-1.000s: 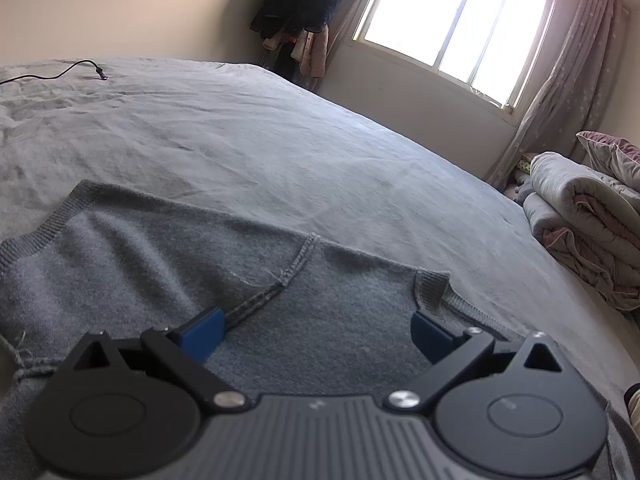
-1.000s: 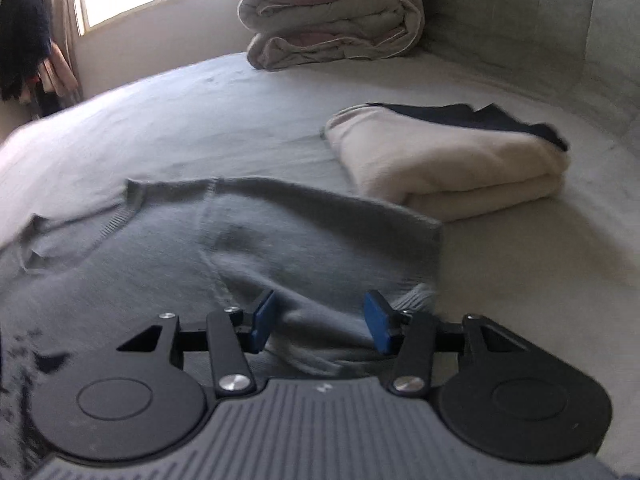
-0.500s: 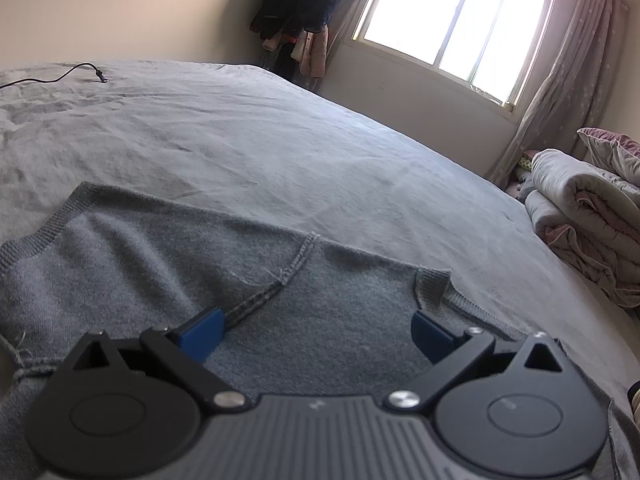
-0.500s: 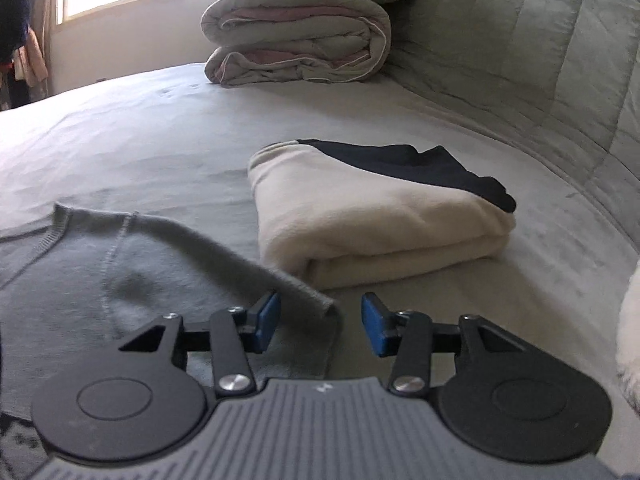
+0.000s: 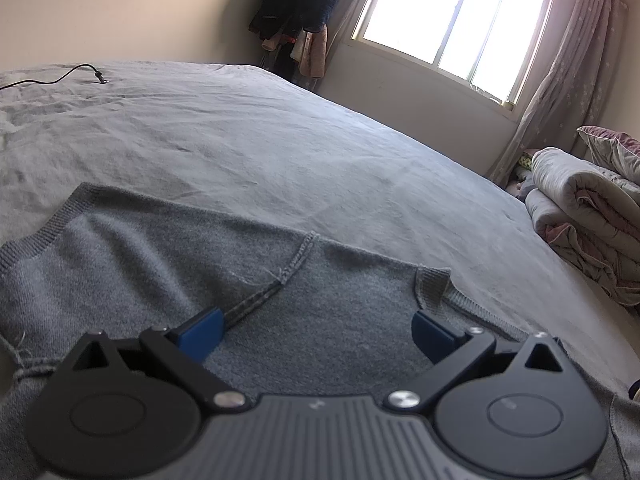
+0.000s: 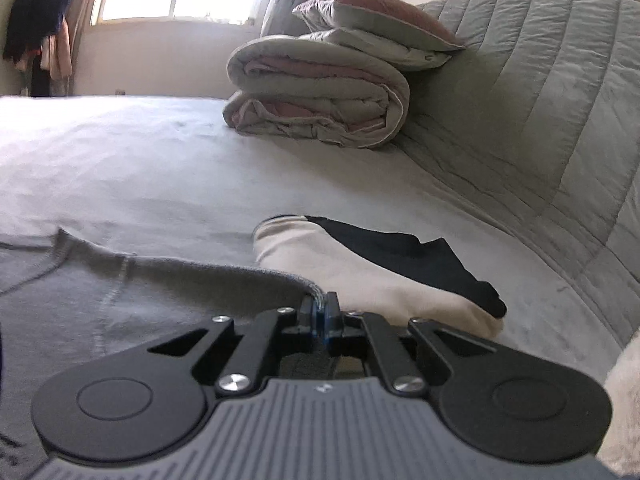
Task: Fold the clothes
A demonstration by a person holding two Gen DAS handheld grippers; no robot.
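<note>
Cable: a black cable lies far left on the grey bed.
Hanging clothes: dark garments beside the window.
Sweater: the grey sweater lies flat on the near bed, its long axis running left to right.
Left gripper: the left gripper hovers over the sweater, jaws wide apart, nothing between them.
Right gripper: the right gripper has just closed, pinching the sweater's edge.
Folded pile: a cream and black garment lies just beyond that edge.
Rolled duvet: a duvet sits by the headboard.
</note>
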